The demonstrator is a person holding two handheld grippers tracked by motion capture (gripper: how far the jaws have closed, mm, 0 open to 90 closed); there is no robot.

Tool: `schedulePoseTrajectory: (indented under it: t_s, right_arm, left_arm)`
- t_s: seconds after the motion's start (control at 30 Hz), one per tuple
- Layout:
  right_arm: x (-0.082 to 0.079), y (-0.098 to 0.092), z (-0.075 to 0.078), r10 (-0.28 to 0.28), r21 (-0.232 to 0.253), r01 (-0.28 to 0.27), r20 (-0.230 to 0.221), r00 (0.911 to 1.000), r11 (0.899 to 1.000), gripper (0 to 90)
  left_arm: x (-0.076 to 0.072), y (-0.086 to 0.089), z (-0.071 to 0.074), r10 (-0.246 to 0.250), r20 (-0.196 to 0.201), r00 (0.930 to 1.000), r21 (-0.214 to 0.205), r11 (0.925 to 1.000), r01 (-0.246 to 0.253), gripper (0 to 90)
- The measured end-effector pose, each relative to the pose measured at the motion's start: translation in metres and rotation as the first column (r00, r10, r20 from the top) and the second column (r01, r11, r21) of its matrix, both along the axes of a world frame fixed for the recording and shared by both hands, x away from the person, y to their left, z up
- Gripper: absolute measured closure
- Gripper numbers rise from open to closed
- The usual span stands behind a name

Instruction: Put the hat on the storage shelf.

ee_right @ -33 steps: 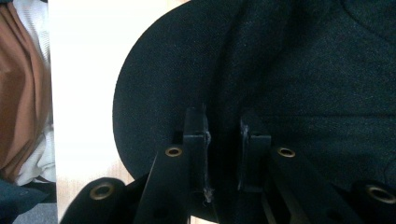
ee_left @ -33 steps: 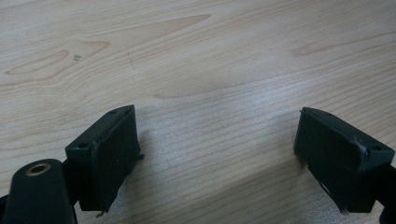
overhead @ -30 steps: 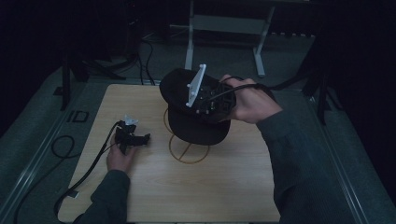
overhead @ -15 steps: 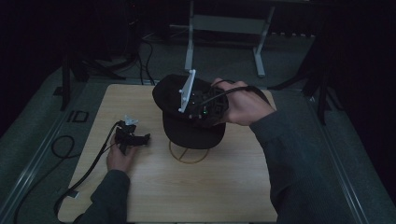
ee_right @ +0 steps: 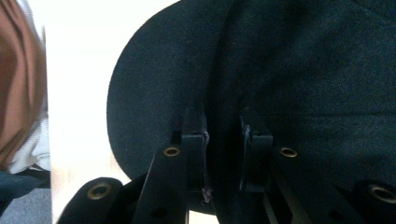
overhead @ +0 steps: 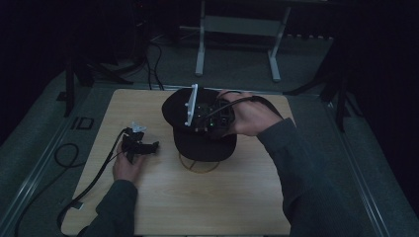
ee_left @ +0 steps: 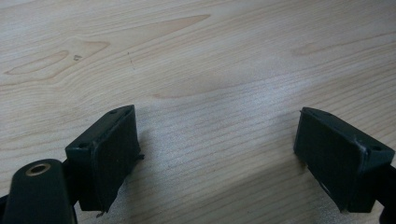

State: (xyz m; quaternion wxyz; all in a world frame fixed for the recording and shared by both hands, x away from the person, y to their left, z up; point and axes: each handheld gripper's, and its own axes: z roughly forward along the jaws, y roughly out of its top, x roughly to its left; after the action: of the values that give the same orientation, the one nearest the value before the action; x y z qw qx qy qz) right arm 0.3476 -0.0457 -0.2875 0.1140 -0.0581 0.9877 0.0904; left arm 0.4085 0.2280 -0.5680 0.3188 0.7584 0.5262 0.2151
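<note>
The right gripper (overhead: 197, 111) has carried the black cap (overhead: 202, 143) down and toward the person, onto the round wooden stand (overhead: 200, 165) mid-bench (overhead: 148, 207). Its jaws, just easing apart, still pinch a fold of cap fabric. The left gripper (overhead: 141, 146) rests released on the bench, nothing between its jaws.

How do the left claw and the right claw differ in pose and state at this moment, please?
The left claw has its jaws spread wide with bare wooden table between them; the right claw has its jaws close together with a fold of the black cap between them, though they have just been opening slightly. The left claw rests low by the table; the right claw is over the cap, above a round stand. Both have black pads.
</note>
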Motion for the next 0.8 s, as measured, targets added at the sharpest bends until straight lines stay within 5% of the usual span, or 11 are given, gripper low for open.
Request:
schedulePoseTrajectory:
  t_s: [0.33, 0.43, 0.8]
  right_arm:
    - [0.002, -0.001, 0.001, -0.011, 0.016, 0.011, -0.001, 0.9999, 1.000, 73.9]
    - [0.003, -0.001, 0.000, -0.024, 0.027, 0.026, -0.044, 0.9987, 0.999, 69.7]
    - [0.004, -0.003, 0.010, -0.018, 0.089, 0.025, -0.078, 0.9968, 0.996, 68.9]
  left_arm:
    - [0.000, 0.000, 0.000, 0.000, 0.001, 1.0000, -0.001, 1.0000, 0.000, 13.4]
    - [0.000, 0.000, 0.000, -0.001, 0.000, 1.0000, 0.000, 1.0000, 0.001, 13.4]
    - [0.000, 0.000, 0.000, -0.004, 0.000, 1.0000, 0.003, 1.0000, 0.004, 13.4]
